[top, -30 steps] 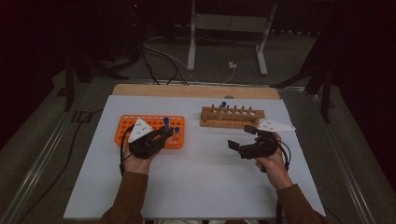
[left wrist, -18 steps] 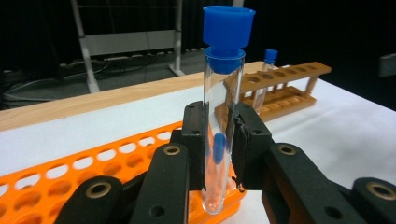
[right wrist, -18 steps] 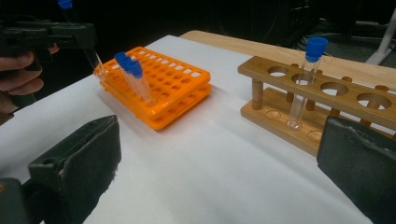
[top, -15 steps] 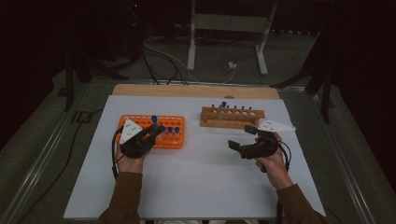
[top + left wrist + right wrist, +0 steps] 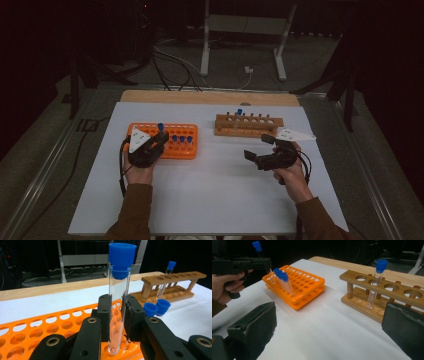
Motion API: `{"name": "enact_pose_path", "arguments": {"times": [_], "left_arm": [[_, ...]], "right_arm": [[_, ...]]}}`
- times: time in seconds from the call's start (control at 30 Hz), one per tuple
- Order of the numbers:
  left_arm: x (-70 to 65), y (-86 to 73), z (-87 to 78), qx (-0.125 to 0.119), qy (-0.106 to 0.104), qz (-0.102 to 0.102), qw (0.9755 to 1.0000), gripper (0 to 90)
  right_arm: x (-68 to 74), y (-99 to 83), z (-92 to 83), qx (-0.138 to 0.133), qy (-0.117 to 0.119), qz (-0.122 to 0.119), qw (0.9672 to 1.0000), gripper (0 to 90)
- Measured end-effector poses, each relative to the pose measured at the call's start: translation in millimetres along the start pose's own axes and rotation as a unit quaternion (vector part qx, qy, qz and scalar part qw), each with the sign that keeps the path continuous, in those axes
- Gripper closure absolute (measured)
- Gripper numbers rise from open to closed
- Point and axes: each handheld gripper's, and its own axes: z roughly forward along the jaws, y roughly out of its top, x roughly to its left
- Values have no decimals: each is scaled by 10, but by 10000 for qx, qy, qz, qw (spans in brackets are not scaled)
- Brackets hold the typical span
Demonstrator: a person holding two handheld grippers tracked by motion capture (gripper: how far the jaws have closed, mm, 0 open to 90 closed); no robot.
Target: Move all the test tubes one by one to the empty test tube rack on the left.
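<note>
A clear test tube (image 5: 119,302) with a blue cap (image 5: 122,257) stands upright between the pads of my left gripper (image 5: 118,301), which is shut on it. Its lower end sits at a hole on the near edge of the orange rack (image 5: 37,330). In the high view the left gripper (image 5: 159,136) is over the rack's (image 5: 185,150) left half. My right gripper (image 5: 257,146) stays open and empty in front of the wooden rack (image 5: 248,125), which holds one capped tube (image 5: 239,112). In the right gripper view its jaws (image 5: 329,325) stand wide apart.
Three more blue-capped tubes (image 5: 181,139) stand in the orange rack's right part. The wooden rack (image 5: 387,290) has several empty holes beside its tube (image 5: 375,285). The white mat (image 5: 220,200) covers the table, with a wooden strip along the far edge.
My left gripper has carried the tube to the left along the orange rack and lowered it towards the rack. The right gripper has stayed still.
</note>
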Motion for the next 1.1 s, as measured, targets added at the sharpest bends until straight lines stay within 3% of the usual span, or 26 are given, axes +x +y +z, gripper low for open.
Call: {"name": "enact_pose_path", "arguments": {"times": [0.43,0.57,0.7,0.83,0.97,1.1], "left_arm": [[-15,-138,139,162,73,34,9998,778],[-14,-187,176,364,105,85,9992,779],[-29,-251,246,718,142,169,9972,779],[-41,-266,263,795,176,197,9965,782],[-57,-309,300,1018,216,312,9941,784],[-49,-303,294,1037,236,254,9940,775]], "right_arm": [[4,-7,8,6,30,10,10000,0],[5,-8,8,6,40,16,10000,0],[2,-7,-1,-2,38,28,10000,0],[-6,-8,-5,-14,36,42,10000,0],[-4,-13,1,-1,49,47,10000,0],[2,-15,4,4,60,38,10000,0]]}}
